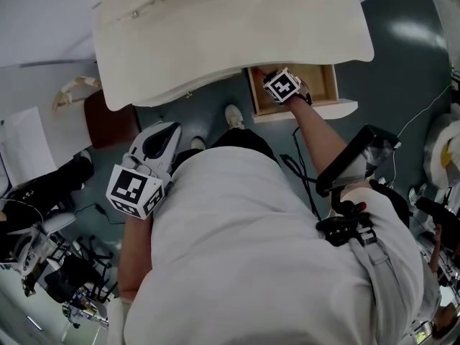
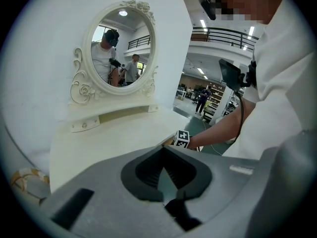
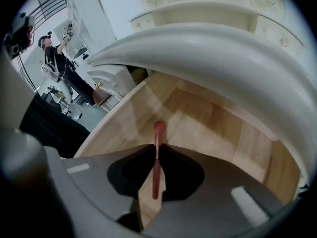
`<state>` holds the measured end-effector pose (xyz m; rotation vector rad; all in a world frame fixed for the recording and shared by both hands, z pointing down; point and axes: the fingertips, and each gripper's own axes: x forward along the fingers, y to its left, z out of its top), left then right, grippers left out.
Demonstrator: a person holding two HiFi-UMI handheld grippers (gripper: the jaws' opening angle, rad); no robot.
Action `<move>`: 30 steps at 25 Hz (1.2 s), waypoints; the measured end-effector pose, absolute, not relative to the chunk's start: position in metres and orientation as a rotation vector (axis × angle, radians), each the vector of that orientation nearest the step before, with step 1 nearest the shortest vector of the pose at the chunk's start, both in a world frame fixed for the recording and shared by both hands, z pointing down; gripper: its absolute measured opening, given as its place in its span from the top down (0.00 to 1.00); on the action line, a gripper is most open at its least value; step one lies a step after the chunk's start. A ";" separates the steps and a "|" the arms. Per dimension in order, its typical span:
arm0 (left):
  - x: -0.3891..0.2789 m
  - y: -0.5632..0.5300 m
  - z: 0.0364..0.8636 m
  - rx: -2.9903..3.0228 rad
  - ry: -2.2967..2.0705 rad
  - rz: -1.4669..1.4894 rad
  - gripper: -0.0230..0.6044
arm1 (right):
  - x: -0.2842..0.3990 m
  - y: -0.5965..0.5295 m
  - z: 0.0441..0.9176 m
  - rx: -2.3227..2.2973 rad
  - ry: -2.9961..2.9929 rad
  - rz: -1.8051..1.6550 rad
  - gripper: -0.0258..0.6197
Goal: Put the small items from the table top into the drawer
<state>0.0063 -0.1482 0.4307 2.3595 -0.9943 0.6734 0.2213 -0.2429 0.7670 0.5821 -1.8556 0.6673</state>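
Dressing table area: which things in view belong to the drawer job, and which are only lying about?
Job: thin red stick in the right tongs; open wooden drawer; cream dressing table top.
Lying about: oval mirror in ornate cream frame; brown seat.

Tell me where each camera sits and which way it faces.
Head view: on the head, facing steeply down; torso, right arm, left gripper, right gripper in the drawer.
Left gripper view: on that gripper, facing the oval mirror; shut jaws, right arm.
Right gripper view: aimed down into the drawer; jaws pinch a red stick.
Shared: head and left gripper views show the right gripper.
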 end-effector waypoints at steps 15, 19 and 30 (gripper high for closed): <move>0.001 -0.149 0.435 2.334 -1.006 0.673 0.96 | 0.219 -0.238 0.785 0.526 -1.826 0.669 0.88; -0.005 -0.150 0.434 2.340 -1.000 0.664 0.96 | 0.213 -0.235 0.782 0.510 -1.826 0.666 0.83; -0.016 -0.149 0.433 2.394 -0.943 0.640 0.96 | 0.225 -0.245 0.759 0.622 -1.809 0.654 0.79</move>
